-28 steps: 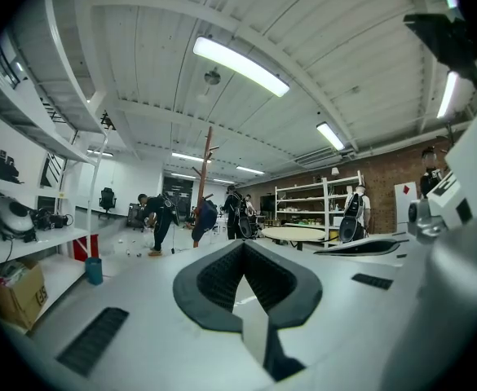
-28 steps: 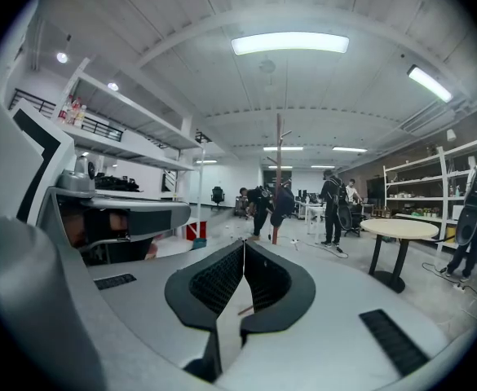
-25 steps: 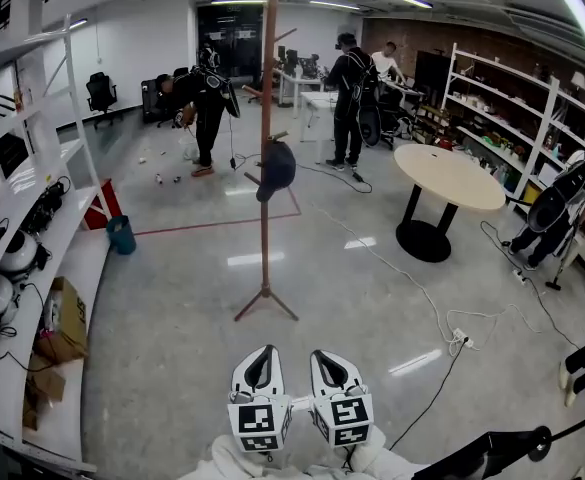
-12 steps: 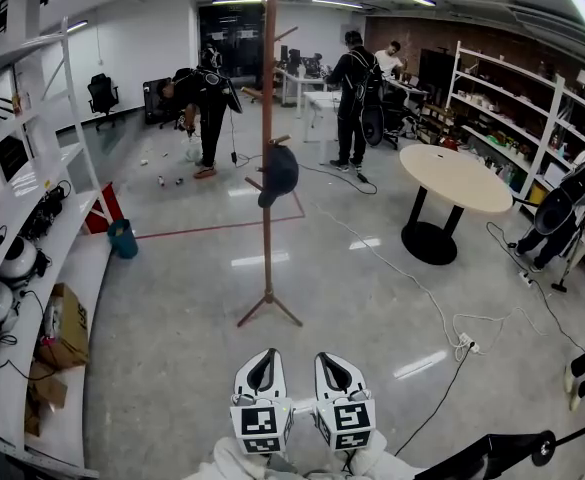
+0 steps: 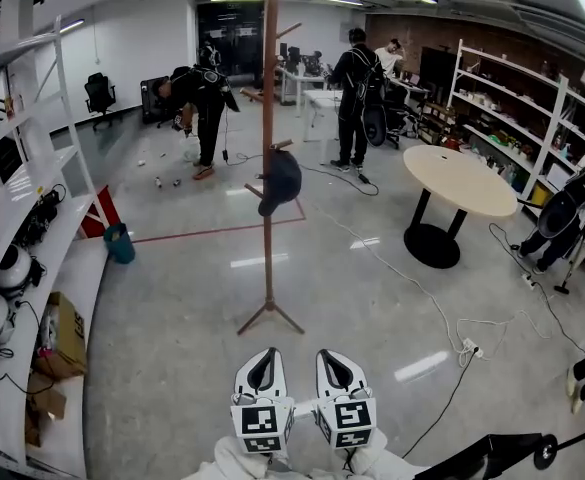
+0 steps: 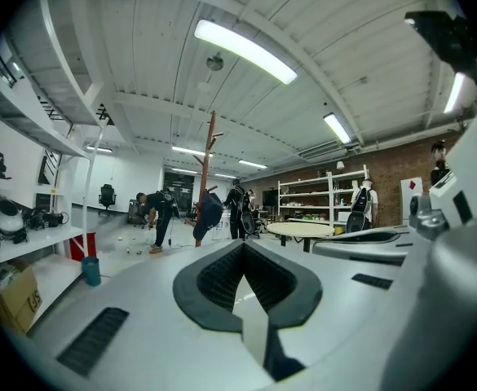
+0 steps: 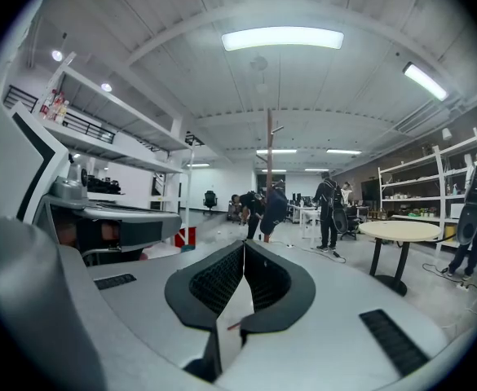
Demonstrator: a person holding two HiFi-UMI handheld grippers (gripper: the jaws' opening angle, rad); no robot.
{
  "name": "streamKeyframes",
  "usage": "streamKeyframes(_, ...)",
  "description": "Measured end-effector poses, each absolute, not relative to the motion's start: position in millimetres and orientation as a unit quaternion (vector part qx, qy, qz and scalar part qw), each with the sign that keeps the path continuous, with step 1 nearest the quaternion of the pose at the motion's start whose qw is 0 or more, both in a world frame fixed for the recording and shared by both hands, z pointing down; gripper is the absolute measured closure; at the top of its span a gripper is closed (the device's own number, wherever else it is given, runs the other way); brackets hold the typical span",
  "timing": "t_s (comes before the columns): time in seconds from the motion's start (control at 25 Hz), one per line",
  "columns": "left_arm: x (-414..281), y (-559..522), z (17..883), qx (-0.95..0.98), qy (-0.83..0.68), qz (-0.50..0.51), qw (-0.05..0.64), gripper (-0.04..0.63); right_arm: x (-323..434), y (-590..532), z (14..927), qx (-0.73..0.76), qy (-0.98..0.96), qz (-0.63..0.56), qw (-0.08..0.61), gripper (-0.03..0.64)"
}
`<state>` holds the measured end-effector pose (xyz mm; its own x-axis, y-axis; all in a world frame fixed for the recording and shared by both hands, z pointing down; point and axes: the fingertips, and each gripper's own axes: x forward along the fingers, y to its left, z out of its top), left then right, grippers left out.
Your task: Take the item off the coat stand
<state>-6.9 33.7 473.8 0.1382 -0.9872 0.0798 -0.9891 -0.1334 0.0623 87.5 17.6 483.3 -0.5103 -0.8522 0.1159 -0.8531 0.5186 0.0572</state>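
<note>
Head view: L gripper and R gripper sit side by side at the bottom edge, both aimed roughly level at the stand. Gripper views show each pair of jaws pressed together w/ nothing btwn them, so both are empty.

The cap hangs on a short peg about mid-height on the stand, well apart from both grippers, w/ bare floor btwn.

Step in hand looks like the approach. To do it well:
- Close the gap first, and spread one gripper's jaws before reaching.
- Come at the cap from the peg's free end and pinch fabric at the brim or crown, not the peg.
- Lift up and out along the peg so nothing snags.
- The stand is a thin pole on a small tripod foot and probably tips easily. Avoid sideways tugs; the other gripper could steady the pole.
- A cable snakes over the floor to the right. A straight line in avoids it.

Containers:
- Box on the low shelf at left: contents can't be made out.
- Further on, a bin on the floor beside that shelf: inside not visible.
- Upper shelf levels hold dark and white gear, too small to ID.
</note>
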Motion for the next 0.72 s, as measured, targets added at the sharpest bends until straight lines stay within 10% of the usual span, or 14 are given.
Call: streamKeyframes(0.72, -39.2, -55.7, 473.3, 0.762, -0.645, 0.011, 0.049, 0.595, 45.4, -65.6, 479.2, 0.469, -0.881, 0.011, 0.054, 0.607)
